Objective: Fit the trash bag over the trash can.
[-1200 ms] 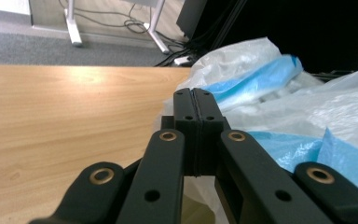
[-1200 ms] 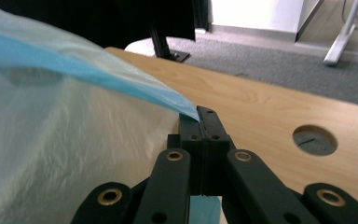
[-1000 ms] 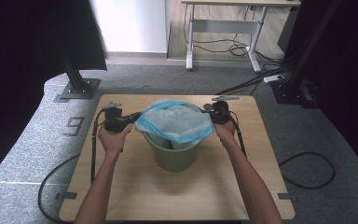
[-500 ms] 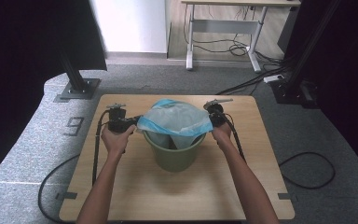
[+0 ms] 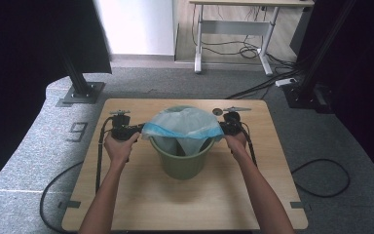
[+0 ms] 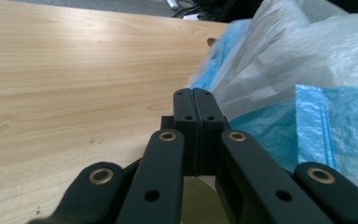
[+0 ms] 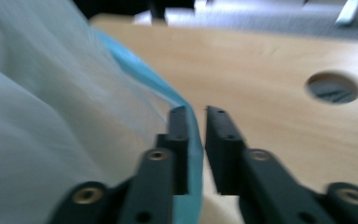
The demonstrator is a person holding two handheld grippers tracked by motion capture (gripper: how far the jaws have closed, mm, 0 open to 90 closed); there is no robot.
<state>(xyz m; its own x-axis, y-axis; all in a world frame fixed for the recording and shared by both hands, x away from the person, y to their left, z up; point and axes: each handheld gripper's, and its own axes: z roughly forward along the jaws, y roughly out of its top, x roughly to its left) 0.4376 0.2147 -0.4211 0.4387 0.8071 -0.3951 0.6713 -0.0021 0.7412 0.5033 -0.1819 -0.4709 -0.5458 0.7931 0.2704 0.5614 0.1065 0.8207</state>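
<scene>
Wooden table (image 5: 185,204) takes up most of the high view, with grey carpet (image 5: 39,141) around it. My forearms come in from the bottom edge, one on each side of the bin.

Green bin (image 5: 181,161) stands upright near the table's middle. Blue-and-white bag (image 5: 185,124) is stretched across its mouth, hanging partly inside, its edges pulled out past the rim to left and right.

Left gripper (image 5: 137,128) sits just beside the bin's left side, level with the rim. In the left gripper view my jaws are pressed together, pads flush, and the bag's edge (image 6: 200,88) starts right at their tips. I can't see film between the pads, so I read it as pinched at the very tip, though the seam itself hides it. The bag (image 6: 298,79) bunches up to the right of the jaws in that view, over bare table (image 6: 74,79).

Right gripper (image 5: 224,127) sits at the bin's right side, same height. Its jaws have just been opening: the right gripper view shows a clear gap between them, with the bag's blue hem (image 7: 196,140) lying in that gap against one pad, not squeezed. That view is blurred.

Round cable hole (image 7: 332,87) is in the table past the right jaws.
</scene>
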